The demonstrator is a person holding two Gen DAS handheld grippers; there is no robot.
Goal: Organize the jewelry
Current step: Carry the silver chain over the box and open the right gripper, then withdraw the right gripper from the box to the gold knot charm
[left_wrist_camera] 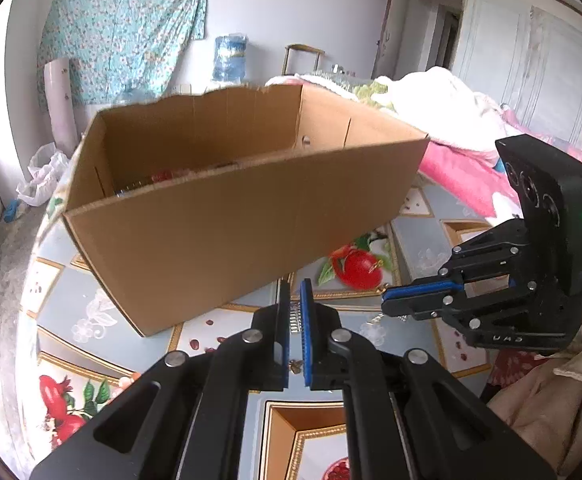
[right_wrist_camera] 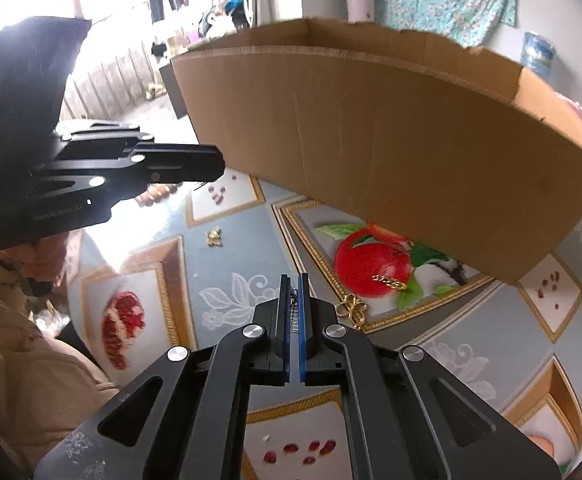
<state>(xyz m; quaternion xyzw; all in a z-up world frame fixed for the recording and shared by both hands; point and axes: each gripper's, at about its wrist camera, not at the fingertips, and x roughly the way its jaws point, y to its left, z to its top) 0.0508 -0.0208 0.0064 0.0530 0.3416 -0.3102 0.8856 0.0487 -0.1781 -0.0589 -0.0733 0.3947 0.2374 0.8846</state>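
Note:
An open cardboard box (left_wrist_camera: 227,216) stands on the patterned tablecloth; it also fills the upper right wrist view (right_wrist_camera: 391,152). My left gripper (left_wrist_camera: 295,308) is shut on a small silver chain piece (left_wrist_camera: 294,320), just in front of the box. My right gripper (right_wrist_camera: 295,304) is shut on a dark silver chain (right_wrist_camera: 293,304); in the left wrist view it (left_wrist_camera: 387,300) sits to the right with jewelry hanging below. On the cloth lie a gold chain (right_wrist_camera: 389,280), a gold bow brooch (right_wrist_camera: 351,306) and a small gold piece (right_wrist_camera: 213,237).
The table is covered by a fruit-print cloth (right_wrist_camera: 227,280). A bed with pink and white bedding (left_wrist_camera: 451,140) lies behind the box. Some items lie inside the box (left_wrist_camera: 163,178). A person in a beige coat (right_wrist_camera: 19,340) sits at the table's edge.

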